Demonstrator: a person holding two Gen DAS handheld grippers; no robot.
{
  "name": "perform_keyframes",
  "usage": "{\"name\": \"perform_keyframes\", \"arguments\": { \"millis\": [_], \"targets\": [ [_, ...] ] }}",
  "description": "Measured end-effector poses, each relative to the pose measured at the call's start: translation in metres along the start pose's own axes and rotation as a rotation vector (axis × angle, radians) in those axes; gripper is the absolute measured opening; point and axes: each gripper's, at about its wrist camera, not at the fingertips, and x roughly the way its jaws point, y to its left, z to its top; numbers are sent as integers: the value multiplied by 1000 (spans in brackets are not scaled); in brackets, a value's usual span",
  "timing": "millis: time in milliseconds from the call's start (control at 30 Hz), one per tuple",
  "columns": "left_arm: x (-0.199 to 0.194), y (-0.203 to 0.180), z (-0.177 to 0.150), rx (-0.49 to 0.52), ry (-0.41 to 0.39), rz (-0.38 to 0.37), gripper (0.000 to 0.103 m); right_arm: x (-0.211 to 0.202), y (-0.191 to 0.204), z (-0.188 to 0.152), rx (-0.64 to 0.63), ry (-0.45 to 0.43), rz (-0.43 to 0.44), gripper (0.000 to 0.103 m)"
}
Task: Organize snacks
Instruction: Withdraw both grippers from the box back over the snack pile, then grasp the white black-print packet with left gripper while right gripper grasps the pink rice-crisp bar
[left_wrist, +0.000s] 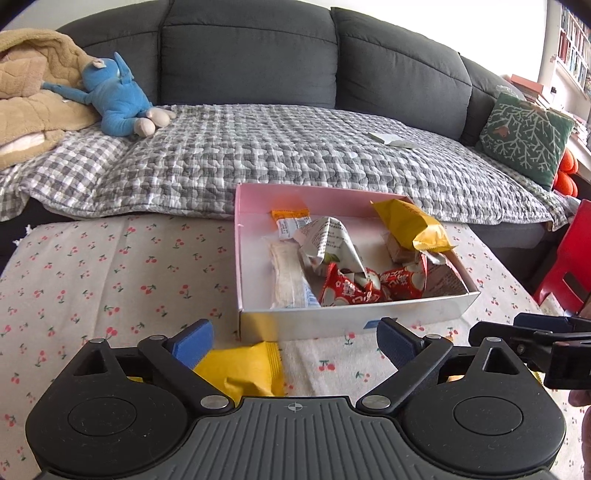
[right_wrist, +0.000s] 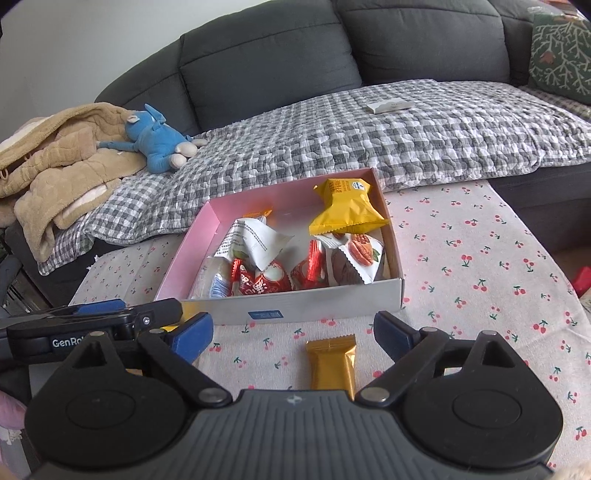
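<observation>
A shallow box (left_wrist: 351, 319) (right_wrist: 314, 302) with a pink inside sits on the cherry-print tablecloth and holds several snack packs: a yellow bag (left_wrist: 410, 223) (right_wrist: 345, 208), red wrappers (left_wrist: 351, 291) (right_wrist: 262, 282), a grey-white pouch (left_wrist: 328, 236) (right_wrist: 255, 240). My left gripper (left_wrist: 293, 343) is open just short of the box, with a yellow packet (left_wrist: 243, 373) lying on the cloth between its blue pads, untouched. My right gripper (right_wrist: 293, 334) is open too, and a gold bar packet (right_wrist: 332, 363) lies on the cloth between its fingers, apart from both pads.
A grey sofa with a checked quilt (left_wrist: 288, 151) runs behind the table. On it lie a blue plush toy (left_wrist: 114, 96), a beige blanket (left_wrist: 33, 103), a green cushion (left_wrist: 524, 136) and a small white box (right_wrist: 389, 106). A red chair (left_wrist: 569, 266) stands at the right.
</observation>
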Motion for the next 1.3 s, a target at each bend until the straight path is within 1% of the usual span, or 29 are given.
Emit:
{"name": "perform_keyframes", "arguments": {
  "millis": [200, 400, 533, 700, 833, 933, 1033, 1133, 1233, 1300],
  "targets": [
    [-22, -5, -15, 66, -5, 55, 98, -9, 6, -9, -47, 10, -9, 96],
    [-40, -10, -30, 106, -17, 79, 100, -17, 13, -18, -84, 1, 9, 98],
    [-48, -6, -42, 100, -29, 66, 100, -23, 15, -25, -95, -14, 20, 99],
    [-51, 4, -59, 34, -1, 53, 100, -32, 13, -40, -110, -41, 17, 101],
    [-54, 8, -72, 14, 9, 58, 100, -35, 13, -50, -148, -55, -3, 101],
    [-58, 9, -79, 19, 4, 60, 100, -36, 14, -57, -179, -62, -17, 102],
    [-61, 8, -86, 36, 1, 59, 100, -38, 14, -62, -183, -61, -15, 102],
    [-61, 8, -92, 50, 19, 47, 100, -38, 17, -67, -190, -51, 6, 102],
    [-58, 8, -98, 62, 47, 31, 100, -35, 23, -75, -226, -34, 29, 102],
    [-56, 7, -102, 67, 62, 18, 100, -32, 26, -79, -247, -16, 51, 98]
  ]
}}
